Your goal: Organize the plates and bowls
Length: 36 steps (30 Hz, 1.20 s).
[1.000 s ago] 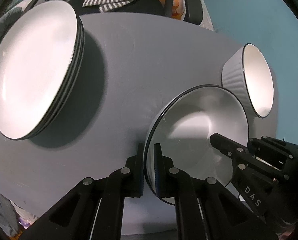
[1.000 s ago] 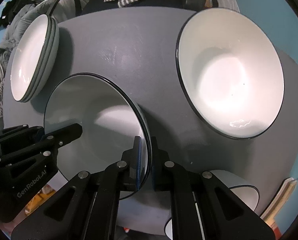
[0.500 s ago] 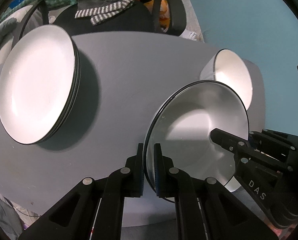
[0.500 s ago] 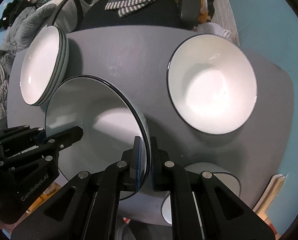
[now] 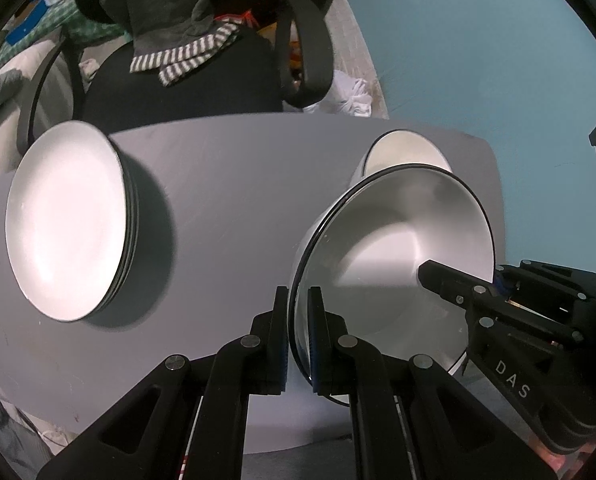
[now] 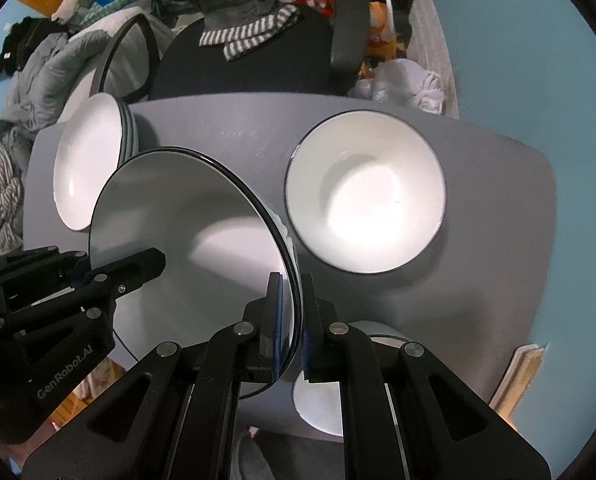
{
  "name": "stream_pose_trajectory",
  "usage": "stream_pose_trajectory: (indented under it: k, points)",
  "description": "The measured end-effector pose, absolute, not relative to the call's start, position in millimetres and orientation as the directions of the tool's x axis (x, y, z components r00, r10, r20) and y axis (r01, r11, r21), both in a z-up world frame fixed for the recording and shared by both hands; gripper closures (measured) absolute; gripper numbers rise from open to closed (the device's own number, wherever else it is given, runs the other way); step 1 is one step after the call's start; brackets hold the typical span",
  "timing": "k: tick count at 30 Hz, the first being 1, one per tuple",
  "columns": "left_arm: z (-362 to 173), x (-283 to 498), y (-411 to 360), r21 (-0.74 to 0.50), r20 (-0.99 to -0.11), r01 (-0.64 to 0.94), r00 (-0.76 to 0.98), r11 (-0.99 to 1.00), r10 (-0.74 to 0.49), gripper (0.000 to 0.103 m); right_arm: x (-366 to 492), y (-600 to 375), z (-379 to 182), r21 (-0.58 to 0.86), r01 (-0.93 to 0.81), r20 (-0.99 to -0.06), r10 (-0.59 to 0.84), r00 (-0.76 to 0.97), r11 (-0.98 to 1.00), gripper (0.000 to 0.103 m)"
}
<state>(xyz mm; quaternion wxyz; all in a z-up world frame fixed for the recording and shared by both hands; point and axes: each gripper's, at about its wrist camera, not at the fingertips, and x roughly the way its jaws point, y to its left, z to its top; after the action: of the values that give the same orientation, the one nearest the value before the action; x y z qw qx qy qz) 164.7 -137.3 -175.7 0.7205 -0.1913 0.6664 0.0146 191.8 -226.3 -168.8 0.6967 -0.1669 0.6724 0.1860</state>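
A wide white bowl with a dark rim is held clear of the grey table, gripped at opposite edges. The left gripper is clenched on its rim on the left side, the right gripper on the right side. If one pinch is judged to slip, or the two hands drift apart or together, the bowl could be tipped and dropped onto the table, or the rim chipped. A knock against the second large bowl, which sits just to the right on the table, is also a risk. Both bowls appear empty. A small ribbed bowl is seen beyond the held bowl, also apparently empty. A stack of white plates rests at the far left with nothing on top.
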Motion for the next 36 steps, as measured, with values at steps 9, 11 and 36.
stream_pose_trajectory:
  k: [9,11,36]
  points:
    - [-176,192,-154,-0.260,-0.964,-0.240,0.123,0.935,-0.236,0.095,212,-246,-154,0.016,-0.445,-0.998,0.042,0.050,0.895,0.096]
    - [-175,198,-158,-0.256,-0.964,-0.233,0.126,0.938,-0.232,0.095,218,-251,-153,0.020,-0.431,-0.998,0.047,0.051,0.902,0.096]
    - [-207,249,-184,-0.218,-0.976,-0.165,0.051,0.962,-0.213,0.095,263,-280,-176,0.020,-0.352,-1.000,0.020,-0.003,0.936,0.096]
